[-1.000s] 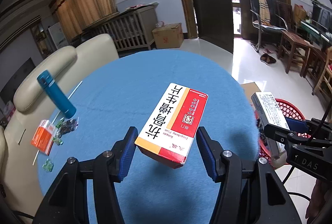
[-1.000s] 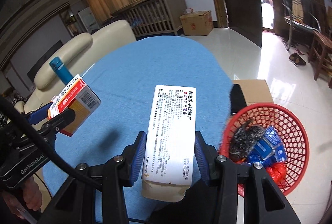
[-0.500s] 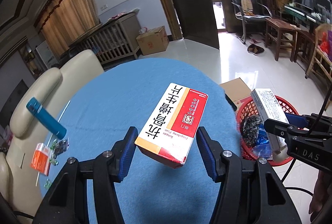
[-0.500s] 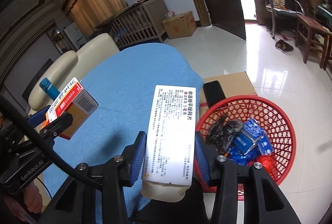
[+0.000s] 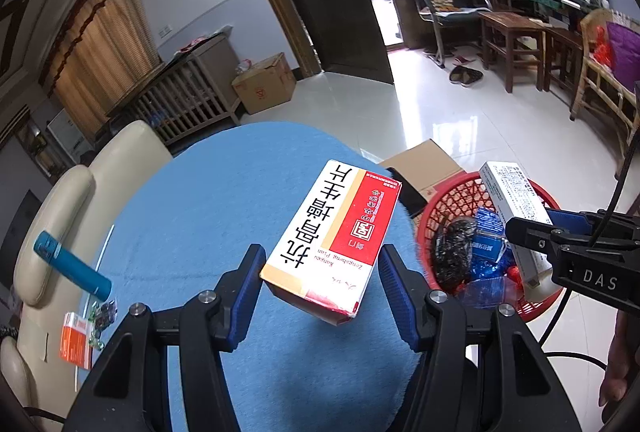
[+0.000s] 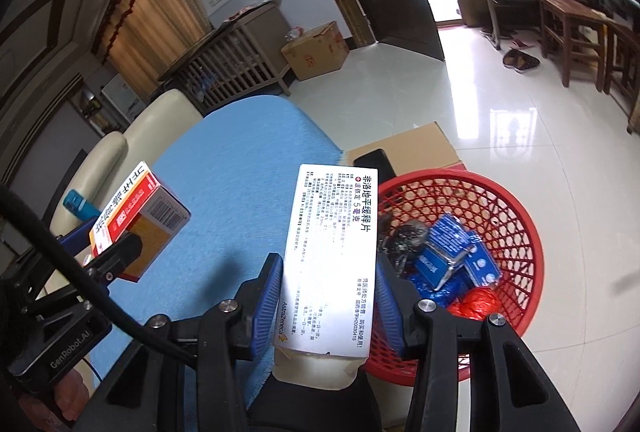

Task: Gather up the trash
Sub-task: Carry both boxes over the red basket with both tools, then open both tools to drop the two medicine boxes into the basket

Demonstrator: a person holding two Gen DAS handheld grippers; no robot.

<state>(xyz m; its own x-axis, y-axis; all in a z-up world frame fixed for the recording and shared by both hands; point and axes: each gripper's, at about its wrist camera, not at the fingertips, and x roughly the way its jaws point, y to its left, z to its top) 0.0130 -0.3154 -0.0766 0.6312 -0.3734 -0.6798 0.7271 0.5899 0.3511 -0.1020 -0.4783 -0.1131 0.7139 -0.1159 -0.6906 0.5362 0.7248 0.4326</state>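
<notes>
Left wrist: left gripper (image 5: 320,272) clamps red-white medicine box (image 5: 334,240) over blue table (image 5: 200,199) | right gripper (image 6: 326,296) clamps white pill box (image 6: 332,252) beside red basket (image 6: 516,232) | light thin cardboard, crushable; hold long side faces.

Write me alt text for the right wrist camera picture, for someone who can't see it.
The right claw grips a white medicine box beside a red basket on the floor that already holds trash. At the left edge, the left claw holds a red and white box above a blue-covered table.
</notes>
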